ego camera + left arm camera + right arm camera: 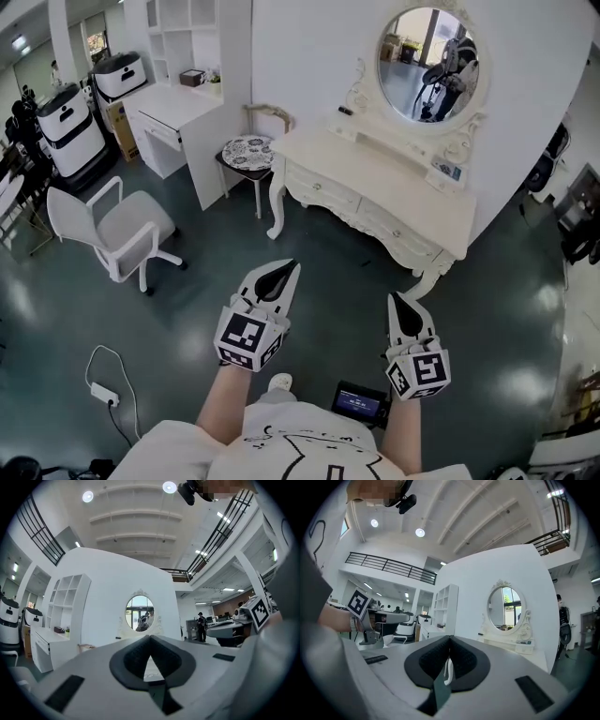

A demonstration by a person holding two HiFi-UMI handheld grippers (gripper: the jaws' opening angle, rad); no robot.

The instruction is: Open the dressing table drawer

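left tongs (284, 272) and right tongs (399, 305) both pinched together, empty, well apart from the dressing table (375, 178).

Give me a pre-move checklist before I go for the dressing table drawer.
1. Drawers closed: ok, none pulled out of the table.
2. Left gripper empty: ok, jaws together on nothing.
3. Right gripper empty: ok, jaws together on nothing.
4. Jaws open to grip: not ok, both shut.
5. Drawers in reach: not ok, both grippers hang well short of the table.
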